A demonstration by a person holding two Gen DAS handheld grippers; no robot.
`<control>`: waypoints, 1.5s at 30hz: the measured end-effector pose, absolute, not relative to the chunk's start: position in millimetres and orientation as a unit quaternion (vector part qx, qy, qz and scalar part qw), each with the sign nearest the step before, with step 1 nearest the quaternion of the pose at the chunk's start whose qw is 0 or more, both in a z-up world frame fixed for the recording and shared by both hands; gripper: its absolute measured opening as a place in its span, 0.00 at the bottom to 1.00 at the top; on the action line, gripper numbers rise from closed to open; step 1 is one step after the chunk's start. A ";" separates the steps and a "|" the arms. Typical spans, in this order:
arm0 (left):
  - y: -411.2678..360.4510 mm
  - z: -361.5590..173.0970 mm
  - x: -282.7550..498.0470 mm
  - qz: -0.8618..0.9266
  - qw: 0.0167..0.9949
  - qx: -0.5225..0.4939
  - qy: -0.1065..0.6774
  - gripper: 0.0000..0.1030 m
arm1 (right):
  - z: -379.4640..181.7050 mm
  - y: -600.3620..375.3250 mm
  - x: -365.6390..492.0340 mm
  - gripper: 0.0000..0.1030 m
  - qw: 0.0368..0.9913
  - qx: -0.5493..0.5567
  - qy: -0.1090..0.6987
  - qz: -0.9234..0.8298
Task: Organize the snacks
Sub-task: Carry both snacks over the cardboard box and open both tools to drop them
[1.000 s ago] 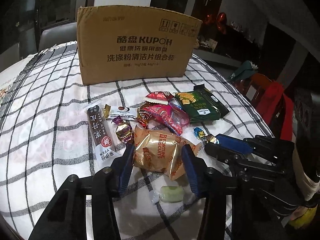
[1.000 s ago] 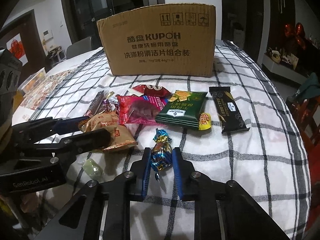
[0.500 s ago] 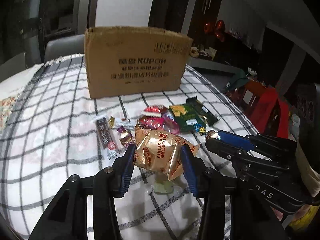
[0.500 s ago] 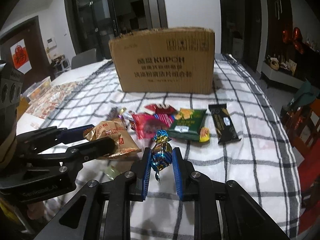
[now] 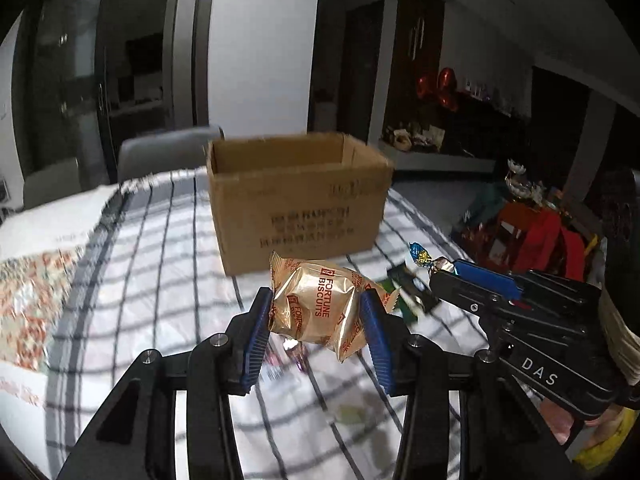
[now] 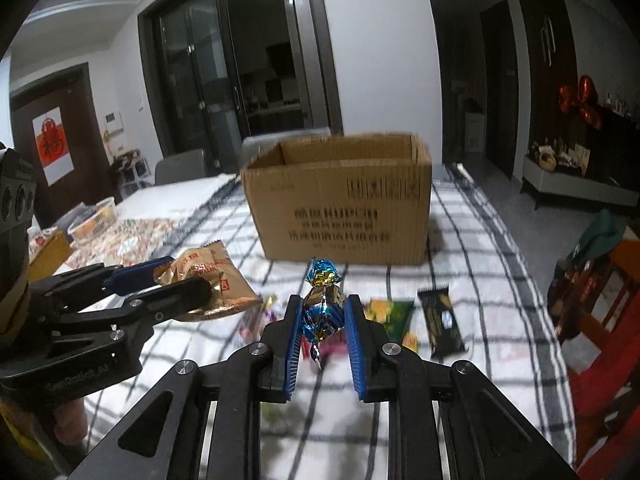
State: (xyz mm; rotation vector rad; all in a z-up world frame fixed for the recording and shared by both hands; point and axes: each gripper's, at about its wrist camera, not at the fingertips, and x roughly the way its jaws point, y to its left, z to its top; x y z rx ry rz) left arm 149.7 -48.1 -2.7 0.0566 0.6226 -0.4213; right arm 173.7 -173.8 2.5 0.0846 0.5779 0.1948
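Both loads aloft: left gripper (image 5: 316, 322) clamping gold foil biscuit packet (image 5: 316, 306), right gripper (image 6: 322, 326) pinching blue-gold twisted candy (image 6: 322, 304); next, carrying over open brown cardboard box (image 6: 340, 200).

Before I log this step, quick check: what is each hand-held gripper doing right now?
Left hand-held gripper: closed on the gold Fortune Biscuits packet.
Right hand-held gripper: closed on the blue-and-gold foil candy.

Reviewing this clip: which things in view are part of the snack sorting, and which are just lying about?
Part of the job:
- gold biscuit pack, held in the left gripper
- blue foil candy, held in the right gripper
- open cardboard box
- dark snack bar and green packet on the checked cloth

Lying about:
- red chair
- clear tub
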 end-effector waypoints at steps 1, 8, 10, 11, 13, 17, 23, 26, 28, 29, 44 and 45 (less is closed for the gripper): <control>-47.7 2.9 151.3 -0.204 0.932 0.031 0.297 0.43 | 5.0 -173.7 175.3 0.22 0.954 0.041 0.281 0.095; -49.0 40.5 167.5 -0.195 0.948 0.048 0.249 0.43 | 38.0 -176.7 197.1 0.22 0.963 0.045 0.251 0.093; -50.0 49.9 174.4 -0.192 0.951 0.055 0.238 0.43 | 46.2 -177.5 204.5 0.22 0.965 0.043 0.244 0.091; -50.3 53.5 177.2 -0.191 0.952 0.057 0.234 0.43 | 51.3 -178.6 209.9 0.22 0.965 0.044 0.240 0.091; -50.9 61.8 185.3 -0.189 0.954 0.061 0.226 0.43 | 57.4 -180.6 217.1 0.22 0.966 0.044 0.236 0.091; -51.9 75.3 201.3 -0.186 0.956 0.067 0.215 0.43 | 70.1 -184.5 237.6 0.22 0.968 0.041 0.232 0.090; -58.1 89.1 235.5 -0.187 0.955 0.071 0.219 0.43 | 86.7 -191.2 274.1 0.22 0.966 0.043 0.237 0.090; -62.2 93.7 252.9 -0.189 0.953 0.073 0.227 0.43 | 91.1 -195.6 291.0 0.22 0.964 0.044 0.244 0.092; -63.7 94.5 267.1 -0.193 0.949 0.070 0.238 0.43 | 92.5 -197.5 301.6 0.22 0.963 0.044 0.251 0.094; -65.1 94.8 272.9 -0.194 0.948 0.067 0.243 0.43 | 93.4 -198.8 308.5 0.22 0.962 0.044 0.255 0.093; -83.8 80.4 357.3 -0.181 0.925 0.044 0.332 0.58 | 74.6 -214.8 384.1 0.23 0.938 0.075 0.331 0.074; -83.7 80.0 358.5 -0.177 0.925 0.045 0.332 0.61 | 73.7 -215.7 386.5 0.31 0.937 0.077 0.333 0.069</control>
